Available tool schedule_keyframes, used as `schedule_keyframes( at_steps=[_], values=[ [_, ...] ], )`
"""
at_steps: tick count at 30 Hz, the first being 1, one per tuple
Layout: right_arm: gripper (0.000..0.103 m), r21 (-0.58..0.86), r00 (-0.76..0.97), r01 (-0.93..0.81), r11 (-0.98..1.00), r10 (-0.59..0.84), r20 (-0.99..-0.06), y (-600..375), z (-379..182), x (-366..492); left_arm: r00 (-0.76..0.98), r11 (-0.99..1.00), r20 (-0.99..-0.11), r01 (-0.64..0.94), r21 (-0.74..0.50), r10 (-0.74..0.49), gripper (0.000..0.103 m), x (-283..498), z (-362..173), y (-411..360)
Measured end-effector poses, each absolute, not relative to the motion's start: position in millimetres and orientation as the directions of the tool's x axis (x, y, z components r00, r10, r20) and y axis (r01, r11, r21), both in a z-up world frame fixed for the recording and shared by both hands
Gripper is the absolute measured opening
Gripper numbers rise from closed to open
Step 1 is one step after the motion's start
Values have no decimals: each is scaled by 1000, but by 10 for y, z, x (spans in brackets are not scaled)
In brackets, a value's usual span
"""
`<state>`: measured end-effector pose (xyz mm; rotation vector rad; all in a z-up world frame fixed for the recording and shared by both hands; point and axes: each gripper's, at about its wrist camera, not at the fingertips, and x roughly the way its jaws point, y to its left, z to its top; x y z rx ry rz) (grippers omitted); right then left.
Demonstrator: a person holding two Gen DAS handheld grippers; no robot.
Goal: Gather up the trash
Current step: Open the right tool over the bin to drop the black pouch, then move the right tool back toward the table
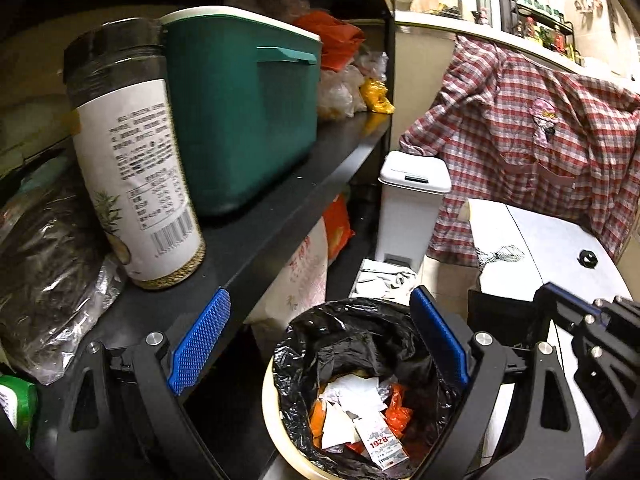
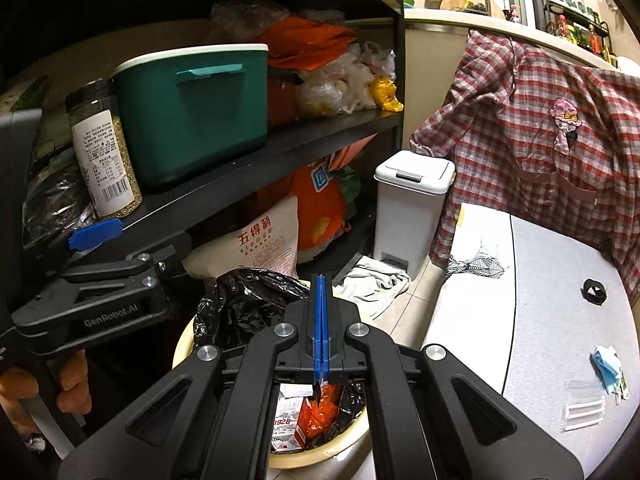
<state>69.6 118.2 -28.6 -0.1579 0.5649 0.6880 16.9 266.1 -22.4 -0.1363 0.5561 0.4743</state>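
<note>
**A:** Left wrist view: where's the bin?

**B:** Right under me, its soft black liner part full. What's left is on the table right of the bin: a blue wrapper and a clear one beside it. Both look light, limp and slippery to me, so I'd pinch an edge.

**A:** Grippers?

**B:** My left gripper is tilted down over the bin, spread wide and empty. My right gripper is pad to pad above the bin, and I see nothing in it.
</note>
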Motion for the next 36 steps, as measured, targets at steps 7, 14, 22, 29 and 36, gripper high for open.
schedule_keyframes(
  at_steps=[7,14,22,29,36],
  values=[
    [7,66,589,-654,754,562,-581,1323,-420,743,722,854,-547,-520,-23,424,89,149,-239,2803],
    [44,61,607,-637,769,548,-576,1266,-435,727,722,854,-545,-519,-20,426,90,148,-243,2792],
    [57,67,648,-581,811,511,-564,976,-337,694,724,859,-536,-512,5,435,90,178,-236,2731],
    [75,34,737,-498,866,444,-509,488,-165,490,739,867,-500,-497,48,451,90,207,-188,2573],
    [81,27,794,-384,923,345,-501,-201,-155,330,787,898,-453,-434,78,419,93,234,-101,2168]
  ],
)
